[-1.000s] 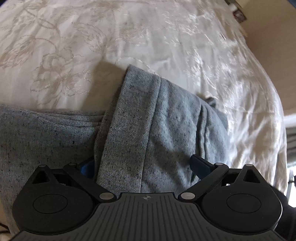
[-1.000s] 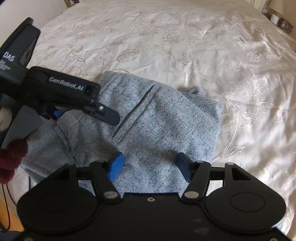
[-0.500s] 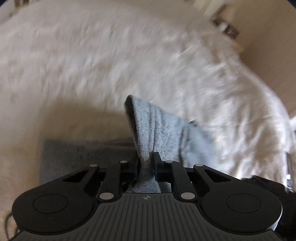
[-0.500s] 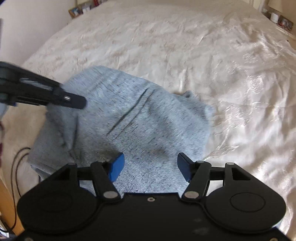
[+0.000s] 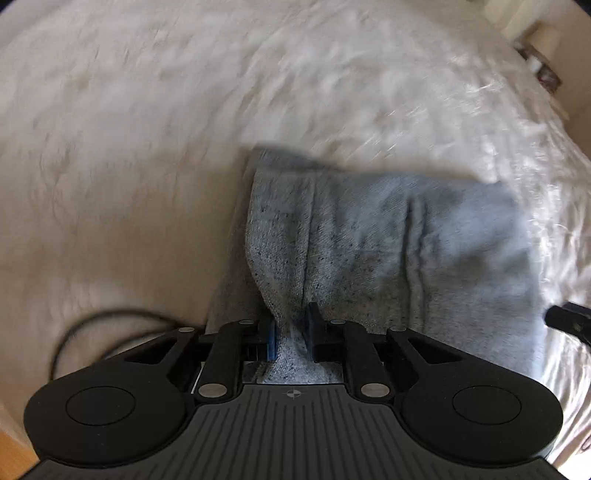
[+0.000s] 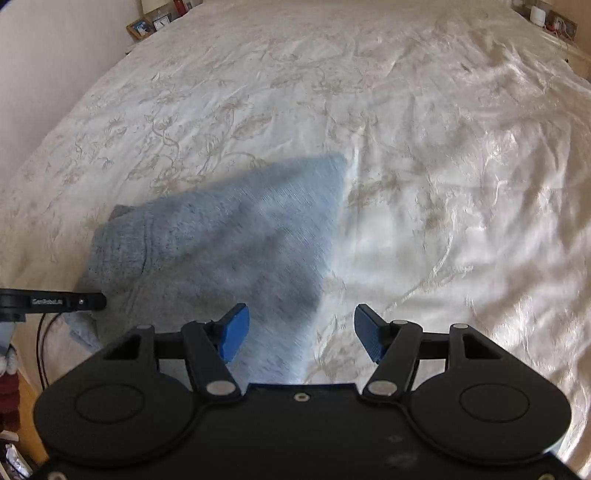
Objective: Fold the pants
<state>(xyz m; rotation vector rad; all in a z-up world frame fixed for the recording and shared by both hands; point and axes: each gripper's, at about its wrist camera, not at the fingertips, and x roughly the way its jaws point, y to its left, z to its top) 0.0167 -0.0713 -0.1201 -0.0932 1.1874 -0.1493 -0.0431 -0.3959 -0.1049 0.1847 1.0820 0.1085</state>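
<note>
Grey speckled pants [image 5: 388,243] lie bunched on the cream bedspread. My left gripper [image 5: 291,334] is shut on a pinched ridge of their fabric, which rises between the blue pads and drapes off to the right. In the right wrist view the same pants [image 6: 229,251] spread as a blurred grey shape at lower left, and the left gripper's black finger [image 6: 74,301] reaches in from the left edge at their near corner. My right gripper [image 6: 301,334] stands open above the pants' right edge, nothing between its blue pads.
The cream embroidered bedspread [image 6: 406,129] fills both views. A black cable [image 5: 92,325] loops at the bed's left side. Framed pictures [image 6: 147,26] and small items [image 6: 550,20] sit on furniture beyond the far corners. A wooden floor strip [image 6: 26,402] shows at lower left.
My left gripper closed on a fold of the pants and pulled it leftward and up, dragging the cloth across the bed. The right gripper stayed open, nearly still.
</note>
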